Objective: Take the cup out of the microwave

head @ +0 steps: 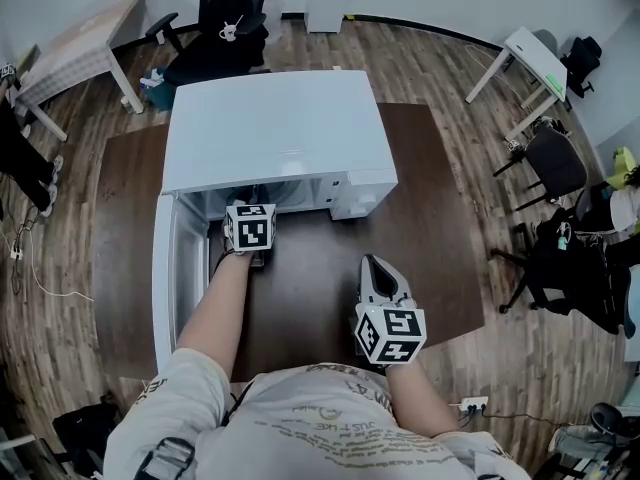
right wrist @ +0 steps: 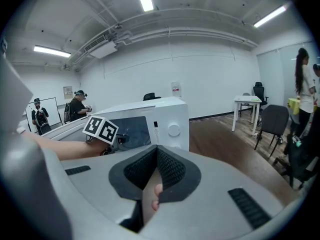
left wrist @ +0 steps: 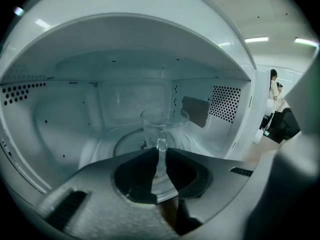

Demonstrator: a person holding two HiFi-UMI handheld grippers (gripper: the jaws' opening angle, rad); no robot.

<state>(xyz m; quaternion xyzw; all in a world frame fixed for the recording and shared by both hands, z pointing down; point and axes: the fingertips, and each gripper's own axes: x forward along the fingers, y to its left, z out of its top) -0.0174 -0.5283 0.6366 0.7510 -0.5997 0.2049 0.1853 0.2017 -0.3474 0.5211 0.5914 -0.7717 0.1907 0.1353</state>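
Observation:
A clear glass cup (left wrist: 162, 124) stands on the glass turntable (left wrist: 125, 143) inside the white microwave (head: 270, 128). Its handle faces me. My left gripper (left wrist: 161, 153) reaches into the cavity, its jaws shut on that handle. In the head view the left gripper (head: 250, 226) sits at the oven's mouth and the cup is hidden. The microwave door (head: 175, 268) hangs open to the left. My right gripper (head: 378, 273) hovers over the brown table (head: 440, 218), to the right of the oven, shut with nothing in it. In its own view the right gripper (right wrist: 156, 151) faces the microwave (right wrist: 167, 119).
The oven's control panel with a knob (head: 362, 196) is at its front right. Around the table stand a black office chair (head: 225, 18), white desks (head: 530, 63) and another chair (head: 555, 163). People (right wrist: 77, 106) stand at the room's far side.

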